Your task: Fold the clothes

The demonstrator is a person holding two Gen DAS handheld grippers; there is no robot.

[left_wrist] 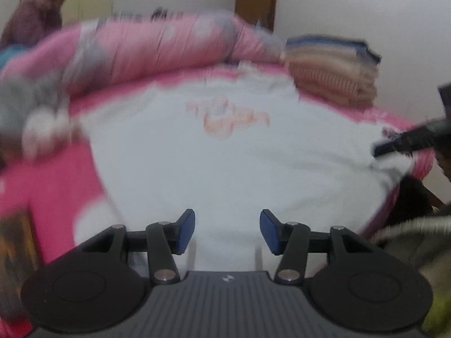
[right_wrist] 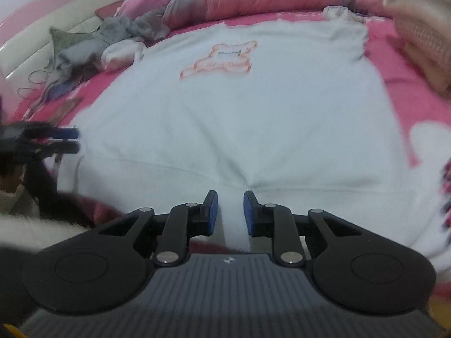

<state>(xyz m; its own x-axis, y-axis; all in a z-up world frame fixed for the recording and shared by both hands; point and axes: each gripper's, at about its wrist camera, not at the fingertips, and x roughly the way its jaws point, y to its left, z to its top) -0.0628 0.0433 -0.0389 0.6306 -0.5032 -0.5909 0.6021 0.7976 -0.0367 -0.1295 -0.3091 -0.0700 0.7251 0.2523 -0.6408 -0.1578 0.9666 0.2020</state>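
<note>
White sweatshirt (right_wrist: pixel 239 118) with a pink bear print (right_wrist: pixel 218 60) on its chest lies spread flat on the pink bed sheet (right_wrist: pixel 394 56), with the hem toward both cameras and the collar at the far side. The print is also visible in the left wrist view, but there it is blurred.

Left gripper (left_wrist: pixel 227 231) hovers over the hem part of the shirt (left_wrist: pixel 225 155), and its blue pads (left_wrist: pixel 187 232) stand wide apart with only white cloth visible between them; they grip nothing. Right gripper (right_wrist: pixel 230 214) is at the near hem, and its pads (right_wrist: pixel 212 212) are close to each other, with a narrow strip of white cloth running between them. I cannot tell if the pads really press this cloth.

In the right wrist view the left gripper appears at the left edge (right_wrist: pixel 60 140), just beside the side edge of the shirt. In the left wrist view the right gripper appears blurred at the right edge (left_wrist: pixel 408 138).

Behind the shirt there is a rolled pink quilt (left_wrist: pixel 157 48). A stack of folded beige and blue cloths (left_wrist: pixel 332 70) stands at the far right. A heap of grey clothes (right_wrist: pixel 93 45) lies at the far left. A person (left_wrist: pixel 39 11) in a dark top stands in the far left corner of the room.
</note>
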